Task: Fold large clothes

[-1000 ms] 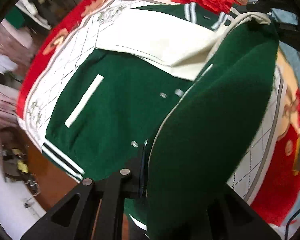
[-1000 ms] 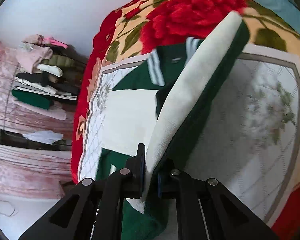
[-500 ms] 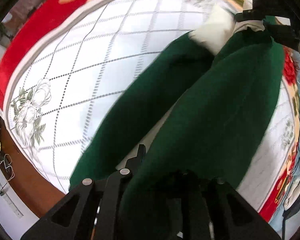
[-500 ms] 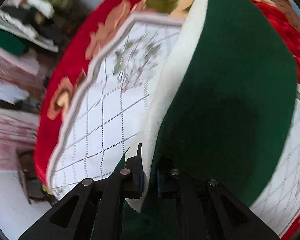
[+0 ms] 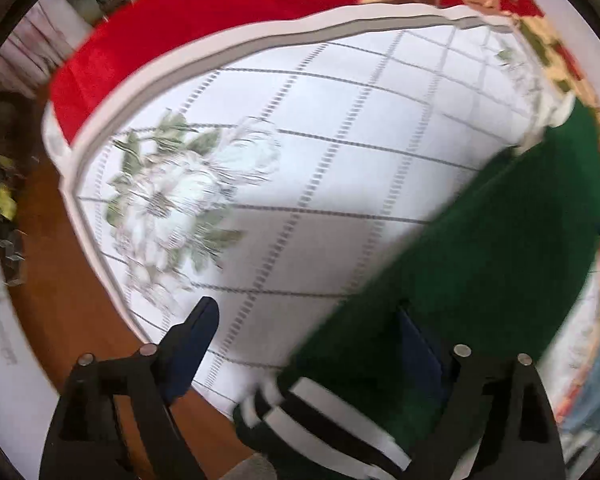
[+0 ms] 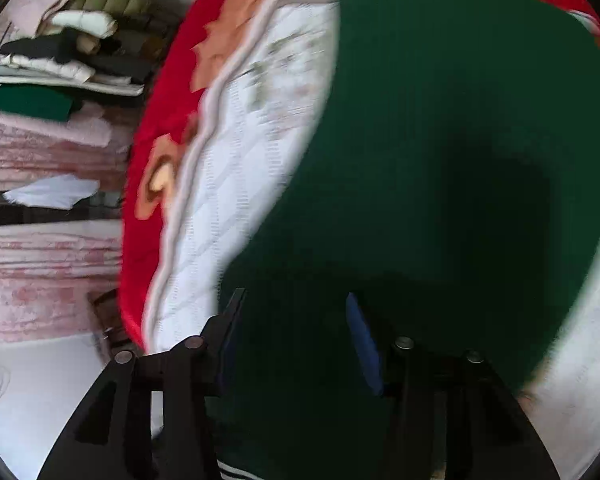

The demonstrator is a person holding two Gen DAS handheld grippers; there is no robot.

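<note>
Dark green fabric jacket (image 5: 480, 264) with white-and-black striped hem (image 5: 324, 412); white quilted bedspread (image 5: 320, 152) with grey dotted lattice, pale flower print (image 5: 180, 196), red floral border (image 5: 204, 12).

Green jacket (image 5: 480, 264) lies on the quilted floral bedspread (image 5: 340, 128).

Bed was covered by a blanket (image 5: 300, 184): white quilted centre with a grey dotted grid and a pale flower print, red floral border. Brown wooden floor (image 5: 72, 312) showed beside the bed. Stack of folded clothes (image 6: 64, 52) sat on pink fabric (image 6: 40, 272) nearby. Light was bright and even. Both views were motion-blurred.
</note>
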